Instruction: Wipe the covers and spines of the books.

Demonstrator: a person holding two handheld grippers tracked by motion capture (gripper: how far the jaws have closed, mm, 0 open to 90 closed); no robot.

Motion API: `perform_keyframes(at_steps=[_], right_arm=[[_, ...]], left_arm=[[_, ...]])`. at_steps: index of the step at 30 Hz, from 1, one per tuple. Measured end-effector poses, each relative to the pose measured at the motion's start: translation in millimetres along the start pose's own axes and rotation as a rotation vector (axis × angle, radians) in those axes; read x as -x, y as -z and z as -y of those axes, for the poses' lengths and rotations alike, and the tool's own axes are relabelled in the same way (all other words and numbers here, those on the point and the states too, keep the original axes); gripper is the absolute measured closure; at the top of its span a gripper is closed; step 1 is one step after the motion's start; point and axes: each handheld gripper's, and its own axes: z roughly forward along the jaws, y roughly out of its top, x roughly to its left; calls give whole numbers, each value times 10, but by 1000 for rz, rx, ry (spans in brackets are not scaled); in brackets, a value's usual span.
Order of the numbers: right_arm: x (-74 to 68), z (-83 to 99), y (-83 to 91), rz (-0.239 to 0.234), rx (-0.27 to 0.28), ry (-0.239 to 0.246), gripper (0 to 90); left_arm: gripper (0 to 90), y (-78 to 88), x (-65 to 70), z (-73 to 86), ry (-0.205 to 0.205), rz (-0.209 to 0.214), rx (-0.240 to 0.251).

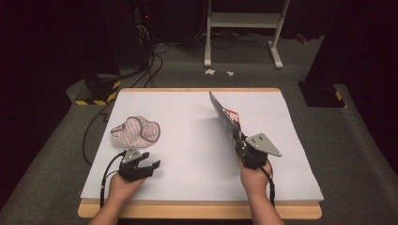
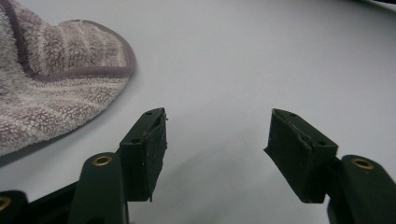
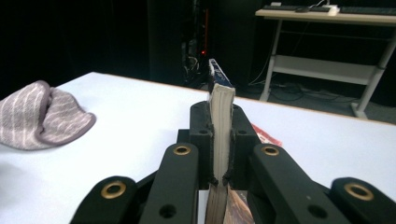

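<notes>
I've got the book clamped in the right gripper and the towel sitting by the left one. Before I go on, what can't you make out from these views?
- Book cover: high view, seen nearly edge-on, so its title and picture are unreadable.
- Book's lower end: right gripper view, cut off by the bottom edge and hidden between the right gripper jaws.
- Towel: left gripper view, cut off at the left edge.
- Under the towel: its own folds hide it.
- Room behind the table: too dark.

One book [image 1: 226,116] and one striped terry cloth [image 1: 135,131] are on the single white-topped counter [image 1: 187,140]. Two hand-held grippers work over it, a left gripper [image 1: 149,168] and a right gripper [image 1: 238,138]. Each gripper has two black fingers [image 2: 148,149].
</notes>
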Motion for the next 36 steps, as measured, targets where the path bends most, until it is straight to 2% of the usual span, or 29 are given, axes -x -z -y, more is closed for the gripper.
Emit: perform_keyframes(at_steps=[12, 27, 36], right_arm=[[-190, 185, -120, -45, -54, 27, 846], [-354, 401, -233, -81, -105, 35, 844], [-492, 563, -284, -112, -139, 67, 835]], left_arm=[[376, -5, 6, 3, -7, 1, -5], [375, -9, 19, 4, -15, 3, -7], [375, -16, 36, 2, -21, 5, -10]])
